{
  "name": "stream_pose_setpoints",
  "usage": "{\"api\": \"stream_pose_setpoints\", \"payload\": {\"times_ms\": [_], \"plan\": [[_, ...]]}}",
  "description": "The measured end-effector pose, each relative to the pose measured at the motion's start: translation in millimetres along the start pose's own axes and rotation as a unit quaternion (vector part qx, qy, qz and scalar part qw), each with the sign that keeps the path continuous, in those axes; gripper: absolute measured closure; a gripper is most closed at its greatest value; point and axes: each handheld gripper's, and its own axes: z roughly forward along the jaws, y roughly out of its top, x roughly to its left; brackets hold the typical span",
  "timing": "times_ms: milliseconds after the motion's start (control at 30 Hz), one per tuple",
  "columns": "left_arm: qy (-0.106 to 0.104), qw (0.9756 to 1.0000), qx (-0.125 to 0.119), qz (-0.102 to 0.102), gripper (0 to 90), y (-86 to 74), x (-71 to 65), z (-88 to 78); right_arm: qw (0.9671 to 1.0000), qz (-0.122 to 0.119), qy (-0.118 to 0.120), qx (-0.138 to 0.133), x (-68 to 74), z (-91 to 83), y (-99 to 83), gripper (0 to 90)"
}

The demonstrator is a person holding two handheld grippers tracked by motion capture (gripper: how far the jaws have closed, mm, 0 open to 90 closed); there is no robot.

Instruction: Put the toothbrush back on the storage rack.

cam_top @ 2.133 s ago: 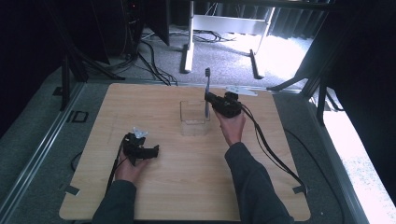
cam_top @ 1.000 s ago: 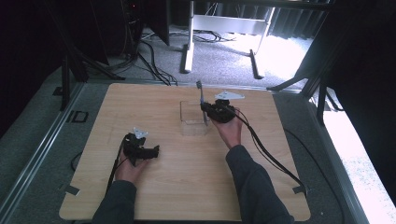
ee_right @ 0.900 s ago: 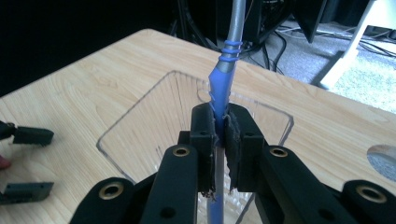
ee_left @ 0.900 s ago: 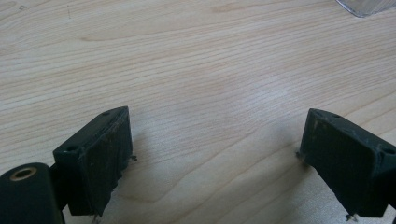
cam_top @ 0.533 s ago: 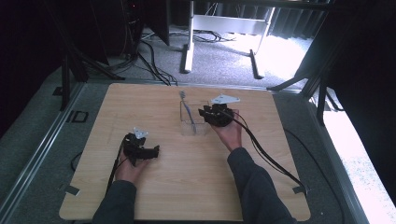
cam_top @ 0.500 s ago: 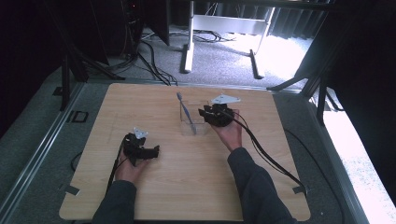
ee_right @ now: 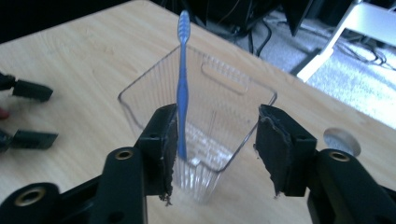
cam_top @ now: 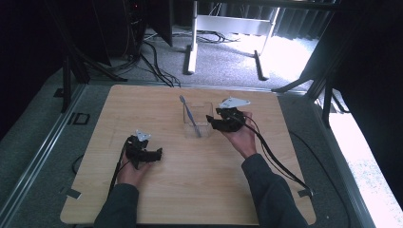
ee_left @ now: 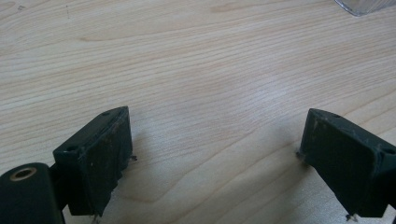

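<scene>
A clear ribbed plastic container (cam_top: 197, 121) stands upright in the middle of the wooden table (cam_top: 199, 190). A blue toothbrush (cam_top: 189, 114) leans inside it, head up and tipped to the far left. My right gripper (cam_top: 210, 122) sits just right of the container; its jaws have just been opening and now stand open. In the right gripper view the toothbrush (ee_right: 182, 84) rests in the container (ee_right: 205, 107) just beyond my right gripper (ee_right: 215, 144), with nothing between the pads. My left gripper (cam_top: 158, 154) rests open at the near left, over bare wood in the left gripper view (ee_left: 215, 158).
A corner of the container (ee_left: 364, 5) peeks in at the top right of the left gripper view. A small grey round disc (ee_right: 342, 140) lies in the tabletop behind the container. Past the table's far edge are cables and a white stand (cam_top: 223, 23).
The right gripper lowered the toothbrush into the container, opened and let it go, then drew back a little. The toothbrush now leans on its own. The left gripper stayed put.
</scene>
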Motion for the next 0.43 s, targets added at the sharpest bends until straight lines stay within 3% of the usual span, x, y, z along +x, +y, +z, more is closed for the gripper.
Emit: {"api": "stream_pose_setpoints", "payload": {"times_ms": [167,367,433], "plan": [[0.0,1.0,0.0,0.0,9.6,-0.1,-0.2,-0.1,0.9998,0.011,0.008,0.016,3.9,-4.6,-5.8,45.5],[-0.001,1.0,0.0,0.0,9.6,-0.1,-0.2,-0.1,0.9991,0.026,0.0,0.034,1.2,-13.3,-20.5,43.1],[-0.001,1.0,0.0,0.0,9.6,-0.1,-0.2,-0.1,0.9987,0.022,-0.013,0.044,1.6,-16.0,-26.3,42.5]]}}
